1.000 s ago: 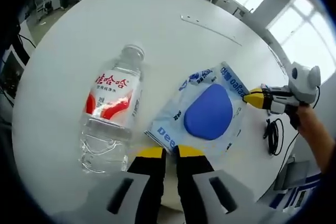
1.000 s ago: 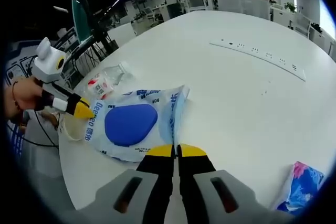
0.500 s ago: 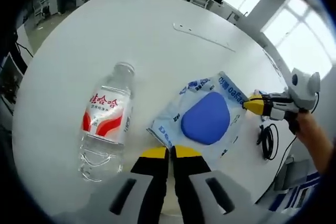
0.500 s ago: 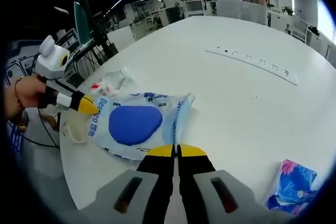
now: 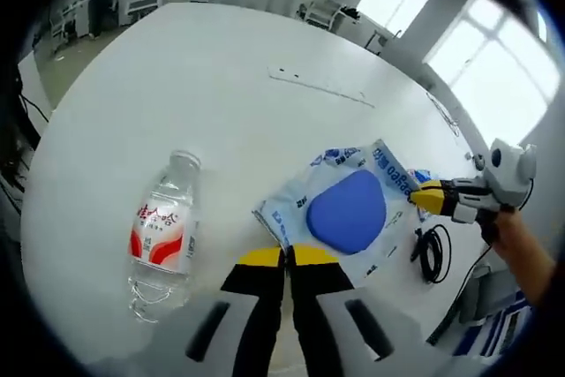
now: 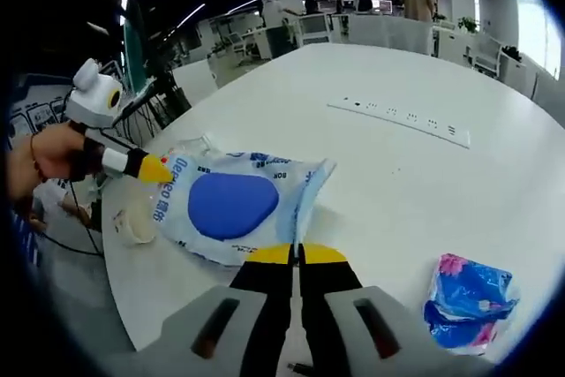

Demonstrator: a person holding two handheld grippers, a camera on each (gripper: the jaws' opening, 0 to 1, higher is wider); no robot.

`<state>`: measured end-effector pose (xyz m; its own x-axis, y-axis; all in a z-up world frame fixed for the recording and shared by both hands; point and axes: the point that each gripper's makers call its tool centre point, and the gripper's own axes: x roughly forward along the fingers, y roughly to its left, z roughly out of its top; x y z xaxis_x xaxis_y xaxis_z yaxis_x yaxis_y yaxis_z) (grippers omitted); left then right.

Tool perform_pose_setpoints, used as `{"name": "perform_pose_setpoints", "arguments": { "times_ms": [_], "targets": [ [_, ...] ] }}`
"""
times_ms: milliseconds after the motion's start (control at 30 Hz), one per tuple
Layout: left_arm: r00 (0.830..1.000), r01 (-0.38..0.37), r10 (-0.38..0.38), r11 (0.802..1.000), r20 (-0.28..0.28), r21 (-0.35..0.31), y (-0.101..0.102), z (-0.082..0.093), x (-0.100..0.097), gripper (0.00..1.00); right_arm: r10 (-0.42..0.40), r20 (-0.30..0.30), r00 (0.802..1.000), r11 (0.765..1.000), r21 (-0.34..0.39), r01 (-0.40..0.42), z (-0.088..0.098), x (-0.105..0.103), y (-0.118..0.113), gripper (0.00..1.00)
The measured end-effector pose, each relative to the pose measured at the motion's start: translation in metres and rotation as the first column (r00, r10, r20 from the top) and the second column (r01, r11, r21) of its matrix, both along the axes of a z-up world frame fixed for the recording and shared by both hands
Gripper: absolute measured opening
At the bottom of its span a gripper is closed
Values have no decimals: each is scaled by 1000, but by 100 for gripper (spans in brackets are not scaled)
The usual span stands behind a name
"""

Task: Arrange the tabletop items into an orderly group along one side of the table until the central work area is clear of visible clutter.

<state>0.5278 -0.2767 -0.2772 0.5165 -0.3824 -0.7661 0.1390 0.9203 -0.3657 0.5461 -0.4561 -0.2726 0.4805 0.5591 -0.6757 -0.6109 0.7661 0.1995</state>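
Along my left gripper (image 5: pixel 285 256), the fingers are sitting closed on the near edge of the pouch (image 5: pixel 346 210), a clear bag with blue print and a blue pad inside, lying on the white worktop (image 5: pixel 177 77). My right gripper (image 5: pixel 422 194) is reaching in from the right, its yellow tips pinching the pouch's far edge. A bottle (image 5: pixel 159 236) is lying on its side to the left, apart from the pouch, and a black cable (image 5: pixel 430 252) is resting near the worktop's edge.

Along my right gripper (image 6: pixel 296 254), the fingers are pressing together on the pouch (image 6: pixel 231 206) edge, while the left gripper (image 6: pixel 152 168) is holding the opposite side. A blue and pink packet (image 6: pixel 468 297) is lying well apart to the right.

I am judging this as the carrying step: both grippers are holding the pouch between them. Next I should be moving it level toward one side, beside the bottle, then letting go.
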Motion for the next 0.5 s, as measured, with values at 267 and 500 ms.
{"name": "perform_pose_setpoints", "arguments": {
  "times_ms": [267,500],
  "targets": [
    [999,25,-24,1000,42,-14,-16,13,17,0,-66,13,998,998,8,66,7,-9,-20,0],
    [996,61,-59,998,62,-24,-36,20,26,0,-109,22,994,994,7,109,11,-11,-37,0]
  ]
}}
